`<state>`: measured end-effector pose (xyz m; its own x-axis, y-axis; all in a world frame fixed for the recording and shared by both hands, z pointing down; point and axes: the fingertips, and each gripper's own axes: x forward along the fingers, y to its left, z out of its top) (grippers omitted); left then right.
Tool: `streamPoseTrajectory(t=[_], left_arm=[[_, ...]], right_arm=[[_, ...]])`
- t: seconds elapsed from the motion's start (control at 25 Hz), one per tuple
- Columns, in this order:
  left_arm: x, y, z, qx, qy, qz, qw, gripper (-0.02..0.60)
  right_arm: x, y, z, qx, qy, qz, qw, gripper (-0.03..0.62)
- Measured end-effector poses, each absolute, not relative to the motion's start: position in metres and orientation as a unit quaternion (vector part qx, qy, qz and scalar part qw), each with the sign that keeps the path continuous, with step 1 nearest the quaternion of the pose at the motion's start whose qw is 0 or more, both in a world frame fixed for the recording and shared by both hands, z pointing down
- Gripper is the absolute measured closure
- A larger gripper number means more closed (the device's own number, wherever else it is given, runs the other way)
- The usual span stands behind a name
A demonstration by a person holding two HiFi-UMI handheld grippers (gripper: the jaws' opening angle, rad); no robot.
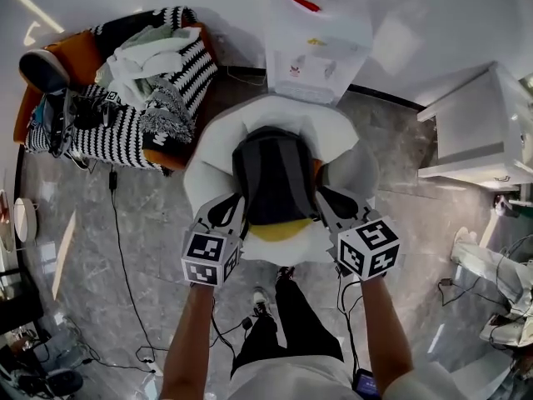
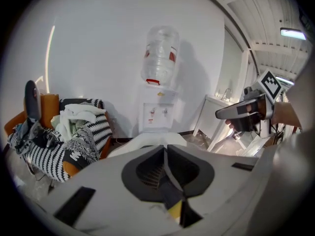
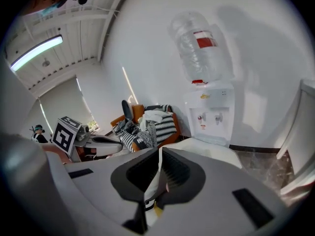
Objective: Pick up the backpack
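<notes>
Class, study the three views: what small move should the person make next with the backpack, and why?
Probably raise both together, keeping them level. The left tongs and right tongs are closed on the sides of the backpack, which lies over the white chair.

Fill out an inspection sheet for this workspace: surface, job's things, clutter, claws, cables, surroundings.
Surface: white rounded seat under the backpack; whether they touch cannot be told.
Job's things: dark backpack with a yellow underside, between both claws.
Clutter: orange armchair heaped with a striped blanket and pale clothes.
Grippers: left claw and right claw each closed on part of the backpack.
Cables: black cable trailing over the grey floor.
Surroundings: water dispenser behind the seat; white cabinet at right.
</notes>
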<state>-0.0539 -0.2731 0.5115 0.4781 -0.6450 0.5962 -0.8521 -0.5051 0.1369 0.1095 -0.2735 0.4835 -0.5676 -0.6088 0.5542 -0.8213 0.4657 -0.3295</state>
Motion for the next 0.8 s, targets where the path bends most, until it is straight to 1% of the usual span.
streamPoseTrajectory(t=[0.2, 0.32, 0.8], left_arm=[[-0.057, -0.276, 0.537, 0.824, -0.455, 0.25, 0.229, 0.536], [-0.058, -0.278, 0.552, 0.821, -0.452, 0.259, 0.235, 0.511], [-0.055, -0.299, 0.608, 0.808, -0.457, 0.268, 0.258, 0.488]], right_arm=[[0.106, -0.274, 0.514, 0.42, -0.831, 0.308, 0.196, 0.588], [0.105, -0.277, 0.528, 0.414, -0.829, 0.317, 0.201, 0.553], [0.116, -0.298, 0.587, 0.409, -0.817, 0.334, 0.232, 0.53]])
